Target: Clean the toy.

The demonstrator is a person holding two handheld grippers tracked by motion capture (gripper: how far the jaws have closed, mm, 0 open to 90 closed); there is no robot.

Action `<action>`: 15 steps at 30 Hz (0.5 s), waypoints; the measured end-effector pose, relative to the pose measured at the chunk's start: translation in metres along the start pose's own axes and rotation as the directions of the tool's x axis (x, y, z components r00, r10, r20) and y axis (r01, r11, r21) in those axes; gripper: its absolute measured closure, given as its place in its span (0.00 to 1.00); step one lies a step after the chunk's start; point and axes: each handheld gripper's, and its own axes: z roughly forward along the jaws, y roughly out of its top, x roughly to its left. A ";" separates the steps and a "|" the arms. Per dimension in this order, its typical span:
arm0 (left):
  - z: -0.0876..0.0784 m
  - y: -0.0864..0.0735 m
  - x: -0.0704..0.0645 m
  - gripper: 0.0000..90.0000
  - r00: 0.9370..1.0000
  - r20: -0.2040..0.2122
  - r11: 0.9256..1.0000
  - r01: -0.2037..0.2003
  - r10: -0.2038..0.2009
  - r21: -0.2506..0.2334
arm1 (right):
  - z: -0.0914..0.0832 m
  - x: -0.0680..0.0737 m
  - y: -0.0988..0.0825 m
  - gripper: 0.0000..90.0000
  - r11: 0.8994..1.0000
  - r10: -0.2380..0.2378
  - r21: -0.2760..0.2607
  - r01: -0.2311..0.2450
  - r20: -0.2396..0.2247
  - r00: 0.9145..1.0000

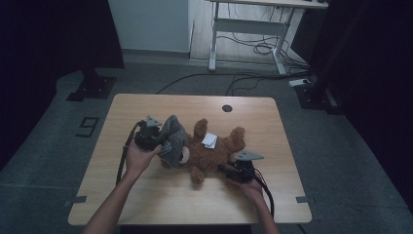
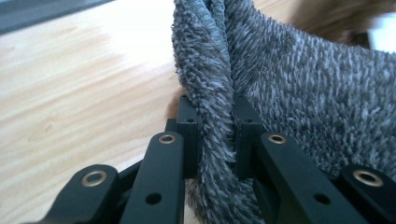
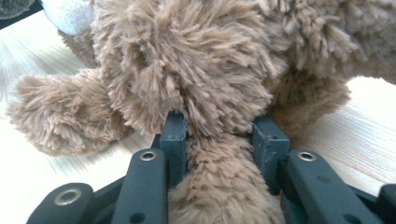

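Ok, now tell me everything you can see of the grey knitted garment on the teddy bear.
The grey fuzzy garment looks like a knitted, fleecy fabric in mottled grey with a ribbed edge. It sits bunched over the head end of the brown teddy bear, which lies on the wooden table. A fold of it is pinched upright between the jaws of the left tongs, which are shut on it. Whether it is a small sweater or a hat cannot be told. The right tongs grip a limb of the bear, not the garment.

I'm looking at a lab-style recording room: beyond my left gripper (image 1: 157,138), black curtains (image 1: 53,34) flank a grey floor, loose cables (image 1: 253,46) trail under a height-adjustable desk (image 1: 253,19), opposite the wooden table (image 1: 146,105).
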 end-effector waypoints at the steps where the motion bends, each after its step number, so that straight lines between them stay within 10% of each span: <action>1: -0.001 -0.001 0.001 0.86 1.000 0.007 1.000 0.008 -0.008 -0.003 | 0.000 0.000 0.000 0.71 1.000 0.001 0.000 -0.001 0.001 1.000; 5: -0.006 0.007 -0.003 0.86 0.999 0.040 0.999 0.010 -0.008 -0.033 | 0.000 0.000 0.000 0.71 1.000 -0.001 -0.001 0.001 0.001 1.000; 15: 0.016 0.053 -0.071 0.85 0.988 0.109 0.993 -0.106 0.111 -0.053 | 0.000 0.000 0.000 0.71 1.000 0.002 0.001 -0.002 0.003 1.000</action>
